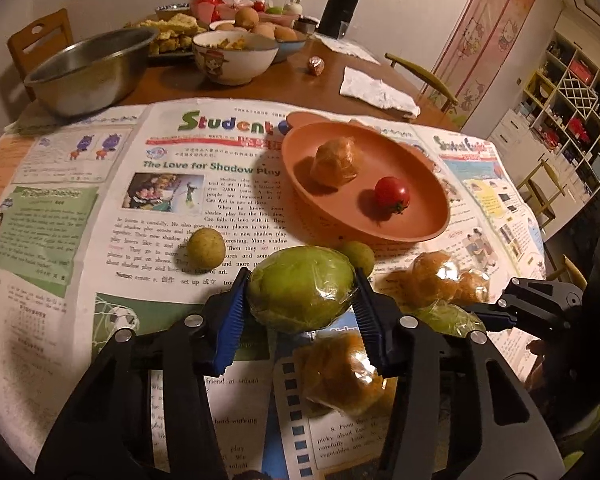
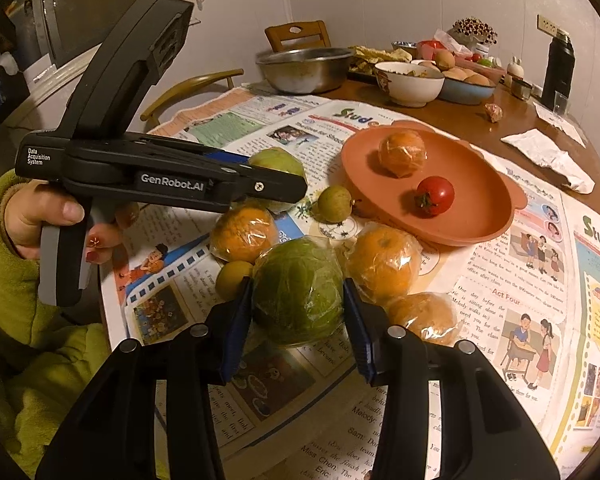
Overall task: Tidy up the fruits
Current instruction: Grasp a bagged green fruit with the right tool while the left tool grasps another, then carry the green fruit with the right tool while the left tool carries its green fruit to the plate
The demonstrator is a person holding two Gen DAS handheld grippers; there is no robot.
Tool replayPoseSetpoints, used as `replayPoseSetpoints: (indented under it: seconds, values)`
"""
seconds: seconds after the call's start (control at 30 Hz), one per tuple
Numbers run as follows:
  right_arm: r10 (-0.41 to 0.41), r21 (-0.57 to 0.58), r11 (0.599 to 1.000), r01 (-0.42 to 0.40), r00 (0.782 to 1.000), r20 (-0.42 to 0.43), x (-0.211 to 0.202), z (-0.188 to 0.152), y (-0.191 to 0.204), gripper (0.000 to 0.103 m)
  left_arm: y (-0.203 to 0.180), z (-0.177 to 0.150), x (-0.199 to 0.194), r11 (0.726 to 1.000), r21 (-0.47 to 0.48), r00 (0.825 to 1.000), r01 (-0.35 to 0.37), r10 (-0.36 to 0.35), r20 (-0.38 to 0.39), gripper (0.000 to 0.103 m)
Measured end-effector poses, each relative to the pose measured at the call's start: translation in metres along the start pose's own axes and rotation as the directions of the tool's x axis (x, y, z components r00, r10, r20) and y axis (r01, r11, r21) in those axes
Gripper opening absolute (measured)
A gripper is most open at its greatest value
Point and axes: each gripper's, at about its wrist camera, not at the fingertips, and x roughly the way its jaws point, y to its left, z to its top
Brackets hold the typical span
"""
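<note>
Left hand-held gripper (image 1: pixel 300 300) clamped on a wrapped green fruit (image 1: pixel 302 288) above the newspaper (image 1: pixel 160 220), right hand-held gripper (image 2: pixel 298 320) astride another wrapped green fruit (image 2: pixel 298 290), pads touching, grip uncertain, orange plate (image 1: pixel 420 224) beyond holding tomato (image 1: pixel 392 194) and wrapped orange (image 1: pixel 334 162), tabletop (image 1: pixel 300 88).

A wooden table (image 1: pixel 236 92) carries spread newspaper (image 1: pixel 148 216), a steel basin (image 1: pixel 88 72), bowls and crumpled tissue (image 1: pixel 376 92).

Home dining room: food-laden table (image 1: pixel 172 80)
</note>
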Motion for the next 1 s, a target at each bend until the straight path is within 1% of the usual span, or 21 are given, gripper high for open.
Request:
replayPoseSetpoints:
  seconds: [0.23,0.43,0.7,1.0]
  values:
    - [0.006,0.004,1.0,-0.006,0.999,0.039,-0.018,0.002,0.0,0.043,-0.004,0.006,-0.019,1.0,0.005,0.999,-0.003,0.003,0.035,0.042]
    - [-0.019,0.017,1.0,0.018,0.996,0.083,-0.036,0.006,-0.009,0.043,-0.012,0.015,-0.026,1.0,0.026,0.999,-0.001,0.0,0.054,0.042]
    - [-0.076,0.055,0.996,0.07,0.99,0.119,-0.054,0.009,-0.035,0.043,-0.021,0.024,-0.022,0.999,0.051,0.999,0.002,-0.005,0.053,0.042]
    - [-0.132,0.094,0.988,0.119,0.981,0.14,-0.061,0.017,-0.065,0.042,-0.032,0.036,-0.012,0.997,0.079,0.999,0.005,-0.009,0.044,0.042]
